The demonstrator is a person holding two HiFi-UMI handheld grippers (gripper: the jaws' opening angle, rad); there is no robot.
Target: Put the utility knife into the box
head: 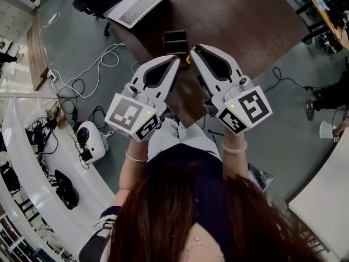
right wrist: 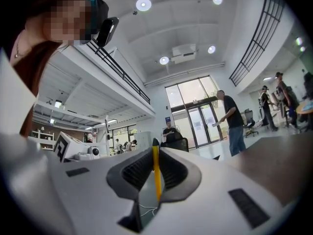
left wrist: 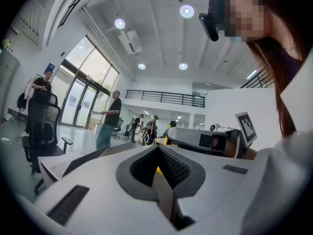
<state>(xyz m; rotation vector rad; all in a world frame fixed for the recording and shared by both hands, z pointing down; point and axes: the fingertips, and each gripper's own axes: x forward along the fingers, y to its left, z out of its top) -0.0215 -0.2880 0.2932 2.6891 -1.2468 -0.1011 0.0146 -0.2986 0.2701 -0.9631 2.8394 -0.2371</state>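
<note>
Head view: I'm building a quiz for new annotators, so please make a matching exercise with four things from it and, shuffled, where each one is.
Things:
1 utility knife
2 box
3 laptop
4 white cable

Places:
A on the floor
B at the table's far corner
C between the right gripper's jaws
D on the table, just ahead of that gripper

Pairs: 1-C, 2-D, 3-B, 4-A
</note>
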